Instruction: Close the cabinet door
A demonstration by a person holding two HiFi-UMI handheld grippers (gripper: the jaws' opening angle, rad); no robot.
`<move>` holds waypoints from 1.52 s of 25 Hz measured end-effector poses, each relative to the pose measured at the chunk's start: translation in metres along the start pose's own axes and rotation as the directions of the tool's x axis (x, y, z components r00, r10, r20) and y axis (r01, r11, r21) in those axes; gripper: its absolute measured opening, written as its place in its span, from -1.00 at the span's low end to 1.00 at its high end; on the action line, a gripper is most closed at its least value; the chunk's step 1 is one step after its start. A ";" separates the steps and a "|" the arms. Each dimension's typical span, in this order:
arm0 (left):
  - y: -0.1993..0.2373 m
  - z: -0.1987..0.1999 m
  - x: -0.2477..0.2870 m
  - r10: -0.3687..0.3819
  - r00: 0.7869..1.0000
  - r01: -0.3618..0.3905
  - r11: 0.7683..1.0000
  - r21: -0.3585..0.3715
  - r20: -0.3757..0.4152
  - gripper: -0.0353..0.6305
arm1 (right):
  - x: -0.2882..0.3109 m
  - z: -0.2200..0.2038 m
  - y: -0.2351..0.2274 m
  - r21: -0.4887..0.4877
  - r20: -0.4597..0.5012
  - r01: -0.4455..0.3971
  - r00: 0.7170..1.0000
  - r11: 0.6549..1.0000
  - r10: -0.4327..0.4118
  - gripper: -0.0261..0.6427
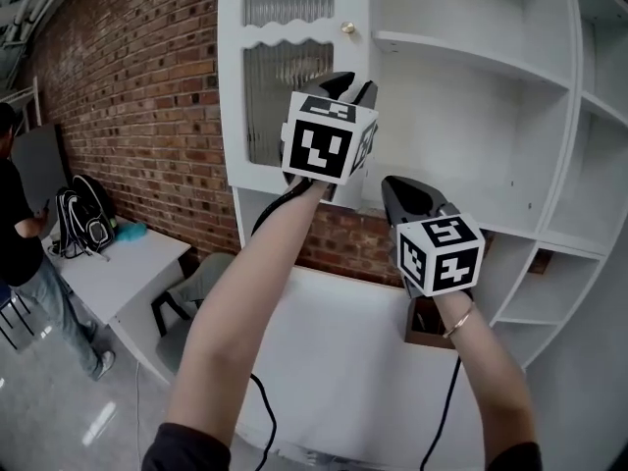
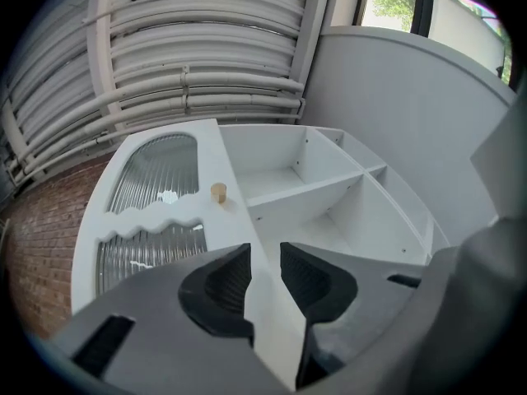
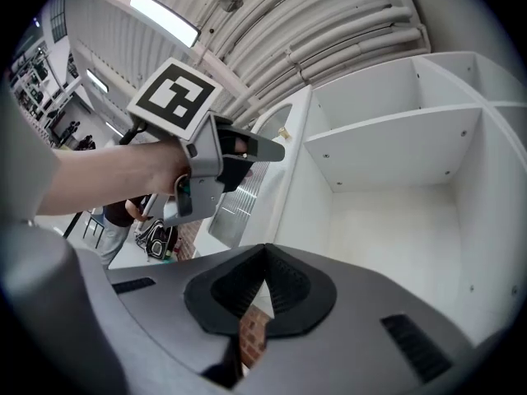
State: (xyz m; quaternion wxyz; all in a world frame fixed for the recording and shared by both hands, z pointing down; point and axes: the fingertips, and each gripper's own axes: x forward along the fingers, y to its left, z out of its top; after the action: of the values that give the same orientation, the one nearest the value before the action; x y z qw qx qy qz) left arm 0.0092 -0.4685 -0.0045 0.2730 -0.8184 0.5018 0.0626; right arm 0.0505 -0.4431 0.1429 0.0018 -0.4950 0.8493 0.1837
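Note:
The white cabinet door [image 1: 294, 67] with ribbed glass panes and a small brass knob [image 1: 347, 28] stands swung open in front of the shelves [image 1: 471, 57]. My left gripper [image 1: 353, 88] is at the door's free edge, below the knob. In the left gripper view the door [image 2: 156, 212] runs between the two pads, and the left gripper [image 2: 265, 257] is shut on that edge, under the knob [image 2: 218, 192]. My right gripper [image 1: 397, 189] hangs lower and to the right, apart from the door. Its jaws [image 3: 265, 252] are shut on nothing. The right gripper view also shows the left gripper [image 3: 272, 148] at the door.
A brick wall [image 1: 137, 96] runs behind and left of the cabinet. A white counter [image 1: 334, 361] lies below, with a brown box [image 1: 427, 327] at its right. Farther left are a grey chair [image 1: 182, 302], a table with a backpack [image 1: 83, 219], and a standing person [image 1: 20, 234].

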 end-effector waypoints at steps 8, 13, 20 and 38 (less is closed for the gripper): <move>-0.010 -0.078 -0.074 -0.014 0.997 0.007 0.996 -0.089 -0.079 -0.64 | -0.008 -0.033 0.031 0.088 -0.035 -0.050 0.998 0.995 0.053 -0.92; -0.010 -0.129 -0.117 0.003 0.989 -0.027 0.987 -0.159 -0.147 -0.66 | -0.015 -0.056 0.051 0.129 -0.063 -0.073 0.995 0.989 0.081 -0.92; -0.019 -0.188 -0.172 0.021 0.969 -0.075 0.974 -0.215 -0.245 -0.69 | -0.034 -0.087 0.086 0.148 -0.089 -0.115 0.988 0.982 0.129 -0.92; -0.051 -0.262 -0.293 0.088 0.912 -0.197 0.951 -0.239 -0.401 -0.80 | -0.080 -0.155 0.151 0.243 -0.157 -0.198 0.958 0.950 0.240 -0.92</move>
State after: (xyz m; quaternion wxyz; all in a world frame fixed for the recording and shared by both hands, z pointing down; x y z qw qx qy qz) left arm -0.1352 -0.3540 0.3458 0.0475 -0.8052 0.5910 -0.0106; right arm -0.0080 -0.3571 0.3488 -0.0415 -0.4086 0.9110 0.0388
